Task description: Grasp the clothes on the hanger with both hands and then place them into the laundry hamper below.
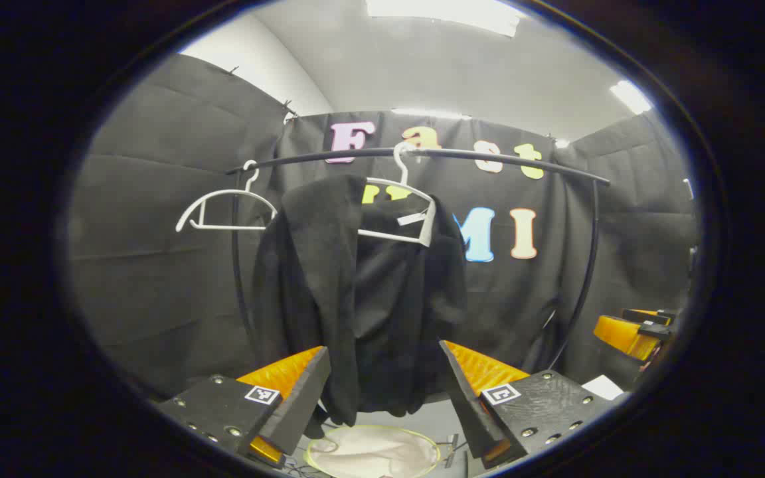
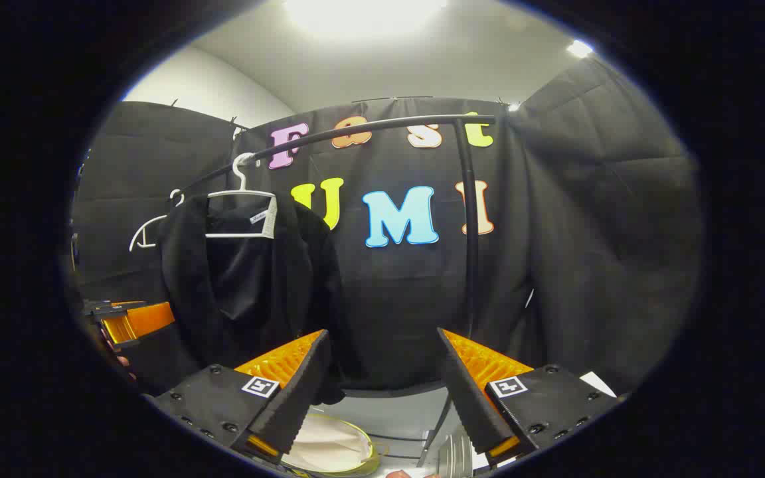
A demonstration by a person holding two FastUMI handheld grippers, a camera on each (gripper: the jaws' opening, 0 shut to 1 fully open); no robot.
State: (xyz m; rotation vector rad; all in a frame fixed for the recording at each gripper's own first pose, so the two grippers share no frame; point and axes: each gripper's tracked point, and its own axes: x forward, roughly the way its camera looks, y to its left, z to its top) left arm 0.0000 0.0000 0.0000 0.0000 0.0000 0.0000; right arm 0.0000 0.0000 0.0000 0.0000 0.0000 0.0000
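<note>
Laundry hamper (image 1: 372,451) cut off by lower edge; garment (image 1: 356,292) hides hanger (image 1: 399,212) shoulders.

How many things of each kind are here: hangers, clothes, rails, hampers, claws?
White hangers: 2
Black garment: 1
Black rail: 1
Laundry hamper: 1
Claws, left claw and right claw: 2
Total: 7
</note>
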